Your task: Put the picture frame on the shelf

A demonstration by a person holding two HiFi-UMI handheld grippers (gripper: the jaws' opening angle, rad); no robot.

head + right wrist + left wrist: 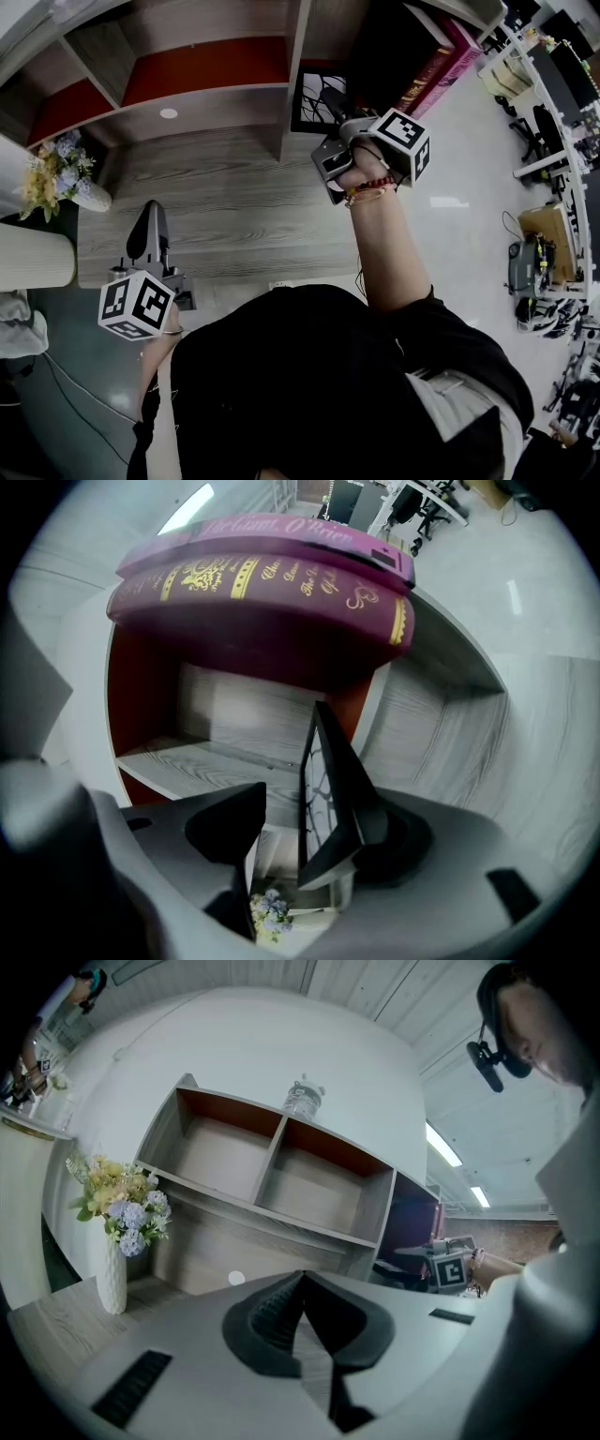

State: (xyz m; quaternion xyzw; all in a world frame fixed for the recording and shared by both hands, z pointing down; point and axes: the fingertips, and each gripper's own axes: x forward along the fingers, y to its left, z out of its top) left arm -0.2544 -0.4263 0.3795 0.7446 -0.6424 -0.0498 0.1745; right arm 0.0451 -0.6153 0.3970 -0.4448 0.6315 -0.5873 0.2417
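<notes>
So the picture frame (312, 96) is up in the right-end compartment of the shelf (294, 56), standing upright and edge-on to the right gripper (309, 799). In the right gripper view the jaws are spread apart with the frame between them. It sits right up against the right-hand jaw, with a clear gap to the left-hand one, so nothing's squeezing it. I can't tell whether its bottom edge is actually sitting on the shelf board, since the jaws block that bit. A fat magenta book (262, 583) with gold lettering lies flat just above that compartment. The left gripper (302, 1279) is off to the side over the wood-grain desk (234, 239), well apart from the frame. Its jaws are pinched together with nothing in them, pointing at the shelf. The two red-backed compartments on that side are bare. There's a white vase of flowers (114, 1218) on the desk near the shelf's left end, and a plastic bottle (302, 1099) on top of the shelf.
</notes>
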